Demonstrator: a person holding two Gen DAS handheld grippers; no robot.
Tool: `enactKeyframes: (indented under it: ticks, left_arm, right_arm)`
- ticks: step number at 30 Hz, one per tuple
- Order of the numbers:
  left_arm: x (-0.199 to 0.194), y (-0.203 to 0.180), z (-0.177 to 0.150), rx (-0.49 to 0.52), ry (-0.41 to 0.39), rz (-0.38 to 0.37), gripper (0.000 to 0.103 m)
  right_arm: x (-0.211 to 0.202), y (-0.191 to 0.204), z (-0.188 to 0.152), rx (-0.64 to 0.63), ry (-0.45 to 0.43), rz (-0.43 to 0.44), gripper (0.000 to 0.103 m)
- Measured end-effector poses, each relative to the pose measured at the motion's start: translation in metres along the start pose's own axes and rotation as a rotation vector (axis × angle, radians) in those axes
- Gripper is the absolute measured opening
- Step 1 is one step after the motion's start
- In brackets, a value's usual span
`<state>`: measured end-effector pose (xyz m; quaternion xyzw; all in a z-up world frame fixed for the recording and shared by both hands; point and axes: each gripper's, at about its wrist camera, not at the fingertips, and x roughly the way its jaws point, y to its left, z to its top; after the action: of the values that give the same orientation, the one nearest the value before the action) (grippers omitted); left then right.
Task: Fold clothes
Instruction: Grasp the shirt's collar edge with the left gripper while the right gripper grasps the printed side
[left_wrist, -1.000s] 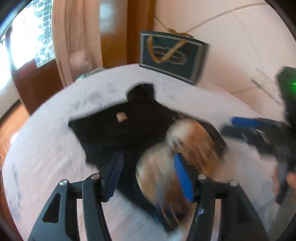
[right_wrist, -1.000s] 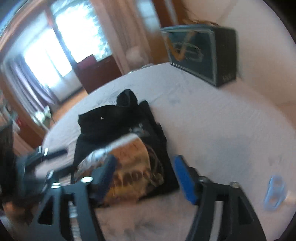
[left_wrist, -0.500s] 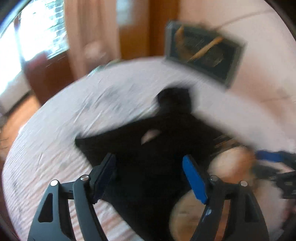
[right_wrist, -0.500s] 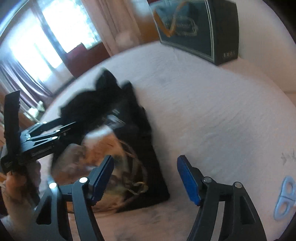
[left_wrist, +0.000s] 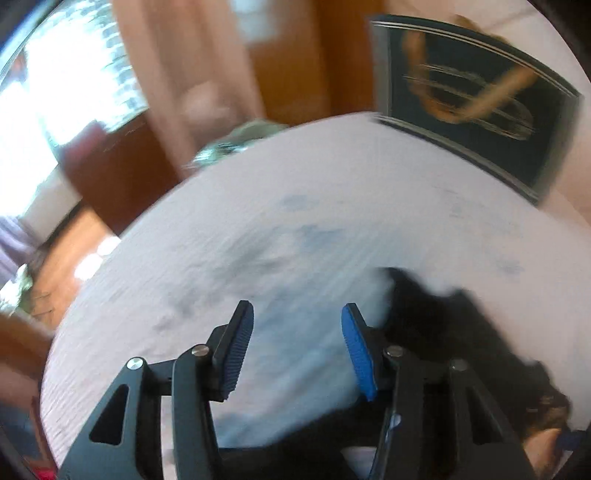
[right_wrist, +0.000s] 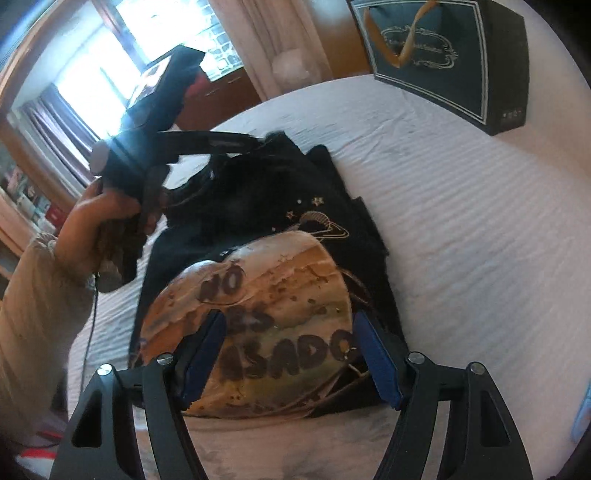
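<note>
Since a second ago: left gripper had swung away from above the black T-shirt toward bare bed sheet; the shirt had slid to the lower right of the left wrist view, which was badly blurred.
Left hand: person's left hand gripped the tool's handle at the shirt's upper left, near the collar end, sleeve cuff showing.
Left gripper state: fingers apart with only sheet between them; nothing was clamped.
Shirt position: it lay on the bed, partly folded, narrowed to a long strip, printed front up, with the right wrist camera looking along it from the hem end.
Print: large round planet graphic in tan and brown, a smaller ringed planet and stars above it.
Writing: dark letters read "NO", then a word ending "ES", then "ASADO", perhaps "PASADO"; the first letter hid behind the left finger.
Right gripper state: right gripper hung over the hem end, fingers wide apart, holding nothing.
Gift bag: dark bag with gold ribbon and ornate gold script, too small to read, stood at the bed's far right.
Step in hand: probably between folds, regrasping.
Next move: likely needs both grippers to pinch one end and bring it over to the other.
</note>
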<state>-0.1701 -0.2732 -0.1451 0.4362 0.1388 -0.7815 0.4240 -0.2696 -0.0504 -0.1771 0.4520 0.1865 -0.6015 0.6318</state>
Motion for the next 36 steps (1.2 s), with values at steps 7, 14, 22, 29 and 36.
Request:
enactKeyframes:
  ticks: [7,14,22,29,36]
  left_arm:
    - [-0.065,0.042,-0.067,-0.015,-0.014,-0.216,0.088]
    - [-0.077,0.055,-0.118,0.040,-0.053,-0.287,0.089]
    - [-0.052,0.067,-0.128,0.096,-0.037,-0.361,0.089]
    - [-0.044,0.071,-0.120,0.101,-0.074,-0.377,0.089]
    - [-0.021,0.056,-0.108,0.130,-0.057,-0.415,0.089]
  right_arm:
    - [-0.023,-0.001,-0.002,0.071,-0.097,-0.117,0.076]
    - [-0.039,-0.010,-0.038,0.254,-0.155,-0.210,0.087]
    - [-0.034,-0.002,-0.045,0.423,-0.187,-0.289,0.088]
    - [-0.025,-0.006,-0.047,0.555,-0.216,-0.361,0.089]
    - [-0.008,0.009,-0.039,0.532,-0.254,-0.397,0.091]
